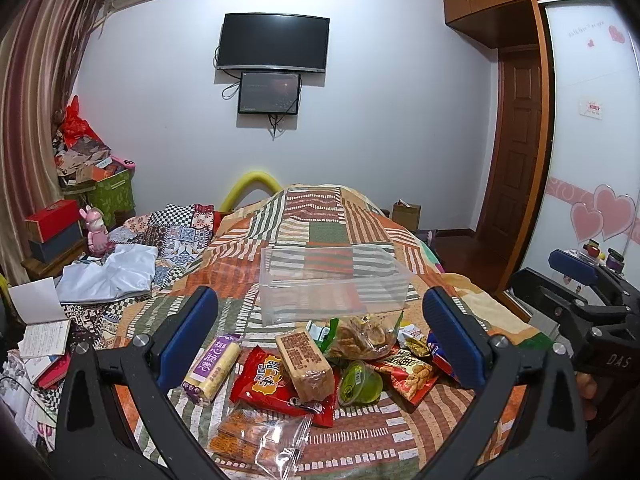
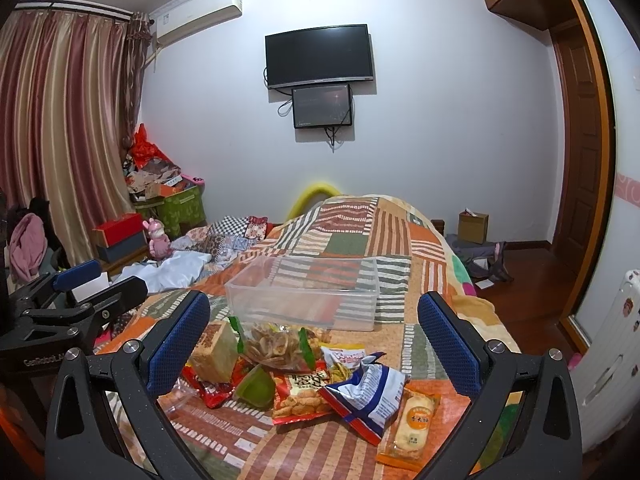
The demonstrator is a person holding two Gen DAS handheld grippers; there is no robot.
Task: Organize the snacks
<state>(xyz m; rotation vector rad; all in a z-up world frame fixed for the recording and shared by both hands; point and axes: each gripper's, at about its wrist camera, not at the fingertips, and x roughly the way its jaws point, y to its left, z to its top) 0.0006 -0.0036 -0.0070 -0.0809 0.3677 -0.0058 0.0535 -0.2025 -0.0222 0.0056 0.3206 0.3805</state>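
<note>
Left tool (image 1: 320, 336), right tool (image 2: 314, 336) agape above snacks (image 1: 320, 364).

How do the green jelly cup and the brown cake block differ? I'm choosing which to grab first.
The green jelly cup is a small, rounded translucent tub; the brown cake block is a longer, opaque rectangular slab with printed text. The cup sits low on the quilt, tilted; the block lies propped across the red packet. Both lie in the pile before the clear bin.
</note>
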